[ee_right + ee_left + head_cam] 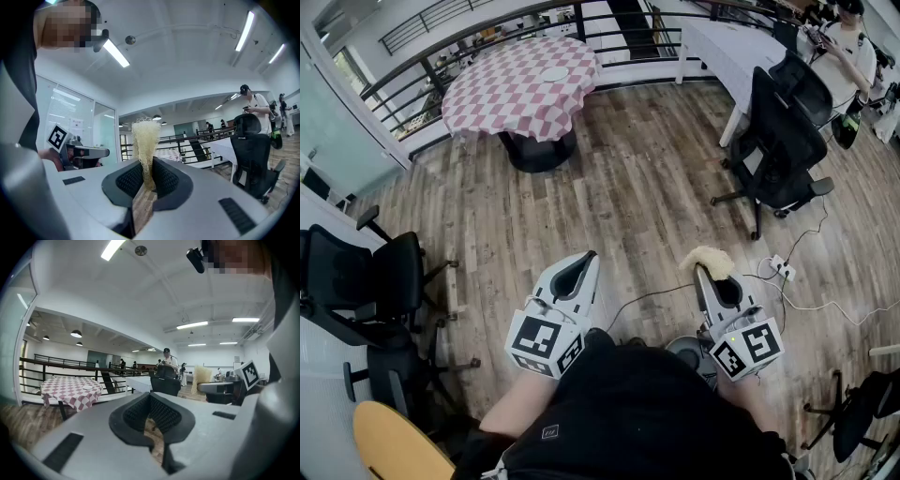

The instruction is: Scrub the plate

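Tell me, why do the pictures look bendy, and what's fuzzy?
Head view: the wide lens bows the railing. Left gripper view: dark round corners, a glaring ceiling light, and the left tool looks soft up close. Right gripper view: same bulge, but the scrubber looks sharp.

Not a word or number here can be read. The cubes (546, 339) on the left claw (584, 261) and right claw (705, 272) carry only black-and-white square patterns. A sheet (76, 124) on the glass wall (58, 110) and a small mark (550, 432) on the person's black top (628, 403) are too small to read.
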A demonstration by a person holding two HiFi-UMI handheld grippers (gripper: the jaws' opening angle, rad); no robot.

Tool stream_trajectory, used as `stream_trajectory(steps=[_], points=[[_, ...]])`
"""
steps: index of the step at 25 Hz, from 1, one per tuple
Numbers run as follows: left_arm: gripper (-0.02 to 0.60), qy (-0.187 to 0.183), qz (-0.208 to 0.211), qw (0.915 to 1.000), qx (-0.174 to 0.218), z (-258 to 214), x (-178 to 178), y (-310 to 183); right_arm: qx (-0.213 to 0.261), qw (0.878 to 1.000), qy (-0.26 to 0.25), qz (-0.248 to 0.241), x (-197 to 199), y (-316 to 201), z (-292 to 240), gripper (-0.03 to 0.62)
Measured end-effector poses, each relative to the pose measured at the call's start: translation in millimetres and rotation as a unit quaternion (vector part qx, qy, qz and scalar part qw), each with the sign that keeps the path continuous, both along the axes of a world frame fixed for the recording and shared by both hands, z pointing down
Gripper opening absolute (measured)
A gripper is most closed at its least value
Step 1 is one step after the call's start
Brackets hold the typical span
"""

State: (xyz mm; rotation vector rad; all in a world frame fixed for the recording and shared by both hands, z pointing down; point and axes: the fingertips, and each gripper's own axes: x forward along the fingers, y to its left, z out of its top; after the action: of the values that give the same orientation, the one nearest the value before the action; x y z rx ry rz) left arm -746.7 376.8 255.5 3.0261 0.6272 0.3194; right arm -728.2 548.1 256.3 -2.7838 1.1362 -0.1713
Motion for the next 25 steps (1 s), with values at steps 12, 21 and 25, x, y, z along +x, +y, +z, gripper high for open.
stream_trajectory(steps=[12,21,25], points=[[0.002,-0.009,-0.002,1.0000,-0.001,8,6,18,0.022,0.999,-0.021,-0.024,6,3,10,0.054],[0.002,-0.023,-0.014,0.9995,-0.017,29,48,8,0.023,0.998,-0.054,-0.027,50,-1,31,0.054],[0.002,-0.025,-0.022,0.9991,-0.027,40,85,-7,0.017,0.997,-0.062,-0.042,87,-18,41,0.054]])
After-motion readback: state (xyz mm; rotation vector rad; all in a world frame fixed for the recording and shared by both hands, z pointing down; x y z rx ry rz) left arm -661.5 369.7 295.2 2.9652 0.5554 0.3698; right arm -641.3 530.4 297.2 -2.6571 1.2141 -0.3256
